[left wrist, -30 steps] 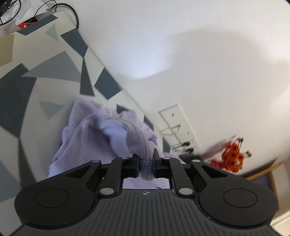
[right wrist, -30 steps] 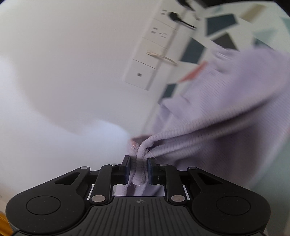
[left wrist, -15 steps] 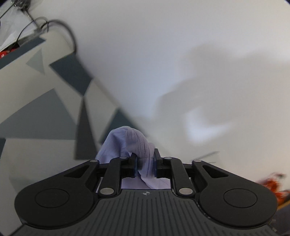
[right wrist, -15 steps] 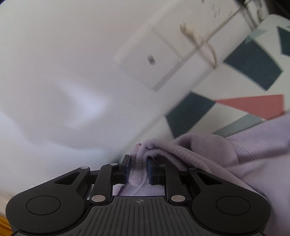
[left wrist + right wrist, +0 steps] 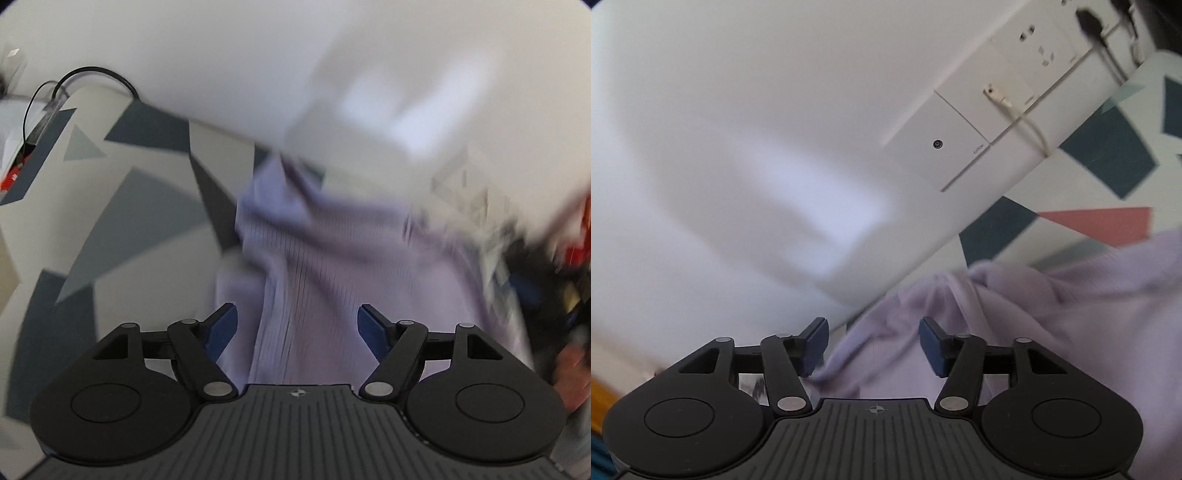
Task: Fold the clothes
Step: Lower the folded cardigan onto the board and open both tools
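Lilac ribbed garment [image 5: 332,258] lies on the patterned surface [image 5: 122,214] against the wall, just released as both grippers' fingers have been opening: left gripper [image 5: 297,325] and right gripper [image 5: 871,345] spread over slack cloth; next, likely regrasping an edge.

Lilac ribbed garment [image 5: 332,258], geometric-patterned tabletop [image 5: 122,206]

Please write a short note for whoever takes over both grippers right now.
Left gripper: jaws have just been opening, now apart; the lilac top lies between them, unpinched.
Right gripper: jaws also just opened, cloth between them, not pressed.
The top lies rumpled on the patterned table beside the white wall.
Done: the top is set down and released.
Left: whether a fold is made cannot be told; smoothing and folding likely remain.
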Demonstrator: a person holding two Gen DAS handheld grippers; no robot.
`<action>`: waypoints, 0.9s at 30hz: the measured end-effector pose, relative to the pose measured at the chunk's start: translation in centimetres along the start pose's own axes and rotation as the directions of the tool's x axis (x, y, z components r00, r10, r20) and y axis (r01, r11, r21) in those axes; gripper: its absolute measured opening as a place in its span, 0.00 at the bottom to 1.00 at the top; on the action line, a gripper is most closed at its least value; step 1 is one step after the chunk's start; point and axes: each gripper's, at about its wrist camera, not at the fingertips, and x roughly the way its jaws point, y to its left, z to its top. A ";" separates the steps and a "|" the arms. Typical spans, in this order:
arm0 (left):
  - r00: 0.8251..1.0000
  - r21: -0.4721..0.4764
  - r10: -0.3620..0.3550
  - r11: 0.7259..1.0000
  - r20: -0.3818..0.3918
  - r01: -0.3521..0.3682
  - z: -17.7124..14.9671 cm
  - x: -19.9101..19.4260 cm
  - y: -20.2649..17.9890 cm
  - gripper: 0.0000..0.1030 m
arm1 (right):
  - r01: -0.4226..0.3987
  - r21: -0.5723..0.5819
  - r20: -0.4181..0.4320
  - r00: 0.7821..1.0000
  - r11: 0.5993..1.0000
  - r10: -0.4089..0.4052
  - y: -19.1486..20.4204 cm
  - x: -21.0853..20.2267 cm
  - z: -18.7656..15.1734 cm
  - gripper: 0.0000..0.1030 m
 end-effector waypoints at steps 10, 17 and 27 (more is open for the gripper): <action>0.987 0.207 0.149 0.966 0.055 -0.158 -3.7 2.1 -3.1 0.12 | 0.208 -0.024 0.069 0.976 0.978 -0.206 -3.5 -9.1 -7.1 0.52; 0.980 0.154 0.160 0.972 0.121 -0.178 -5.5 -1.7 -2.5 0.11 | 0.250 -0.063 0.081 0.966 0.966 -0.245 -3.9 -11.9 -8.4 0.52; 0.979 0.075 0.196 0.977 0.058 -0.200 -7.1 -0.6 -1.1 0.15 | 0.213 0.105 -0.016 0.977 0.971 -0.213 -8.7 -9.0 -7.7 0.20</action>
